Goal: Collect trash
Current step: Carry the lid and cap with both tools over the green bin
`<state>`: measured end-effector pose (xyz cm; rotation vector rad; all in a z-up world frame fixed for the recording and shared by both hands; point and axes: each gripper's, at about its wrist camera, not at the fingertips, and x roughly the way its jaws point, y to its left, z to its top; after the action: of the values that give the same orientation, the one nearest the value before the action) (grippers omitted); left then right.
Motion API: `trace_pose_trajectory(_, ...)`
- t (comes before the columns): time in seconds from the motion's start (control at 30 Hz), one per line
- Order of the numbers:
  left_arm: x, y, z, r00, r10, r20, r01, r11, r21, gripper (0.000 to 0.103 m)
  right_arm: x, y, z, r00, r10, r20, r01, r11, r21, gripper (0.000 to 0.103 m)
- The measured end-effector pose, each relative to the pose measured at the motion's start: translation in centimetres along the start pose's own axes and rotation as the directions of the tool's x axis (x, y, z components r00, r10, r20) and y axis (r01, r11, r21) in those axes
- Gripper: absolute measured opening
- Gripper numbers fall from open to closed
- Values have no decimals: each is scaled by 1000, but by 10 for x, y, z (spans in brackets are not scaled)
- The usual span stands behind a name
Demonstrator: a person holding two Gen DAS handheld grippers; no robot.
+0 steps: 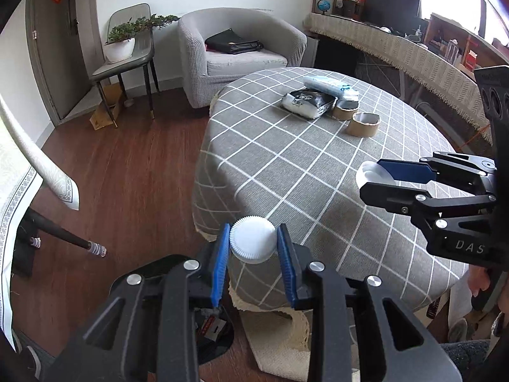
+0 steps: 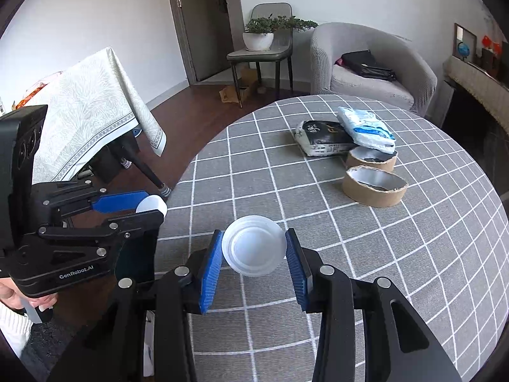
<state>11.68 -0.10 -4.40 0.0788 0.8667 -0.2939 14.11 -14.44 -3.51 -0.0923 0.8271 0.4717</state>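
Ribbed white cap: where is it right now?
The ribbed white cap is clamped in the left gripper, over the near edge of the checked table; in the right wrist view it sits far left.

Left gripper [image 1: 253, 242] and right gripper [image 2: 253, 250] — both clamped, angled downward.

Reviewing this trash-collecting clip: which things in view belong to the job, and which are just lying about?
Job:
- ridged white cap in left tool
- white lid in right tool
- black-and-white packet
- blue-and-white packet
- two cardboard tape rings

Lying about:
- armchair with black bag
- potted plant
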Motion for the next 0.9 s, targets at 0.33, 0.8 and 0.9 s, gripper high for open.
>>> trace_pose_trajectory(0.33,-13,44,-21,999,50,6,-50,997,-64,32,7,41,9,998,52,29,-52,998,-20,40)
trace_pose_trajectory(0.8,5,133,-68,991,88,-105,-104,981,-162,32,55,112,36,992,126,-10,-127,988,-84,40)
trace_pose_trajectory(0.9,15,149,-81,986,79,-144,-106,976,-191,32,68,126,39,990,140,-31,-142,985,-97,40)
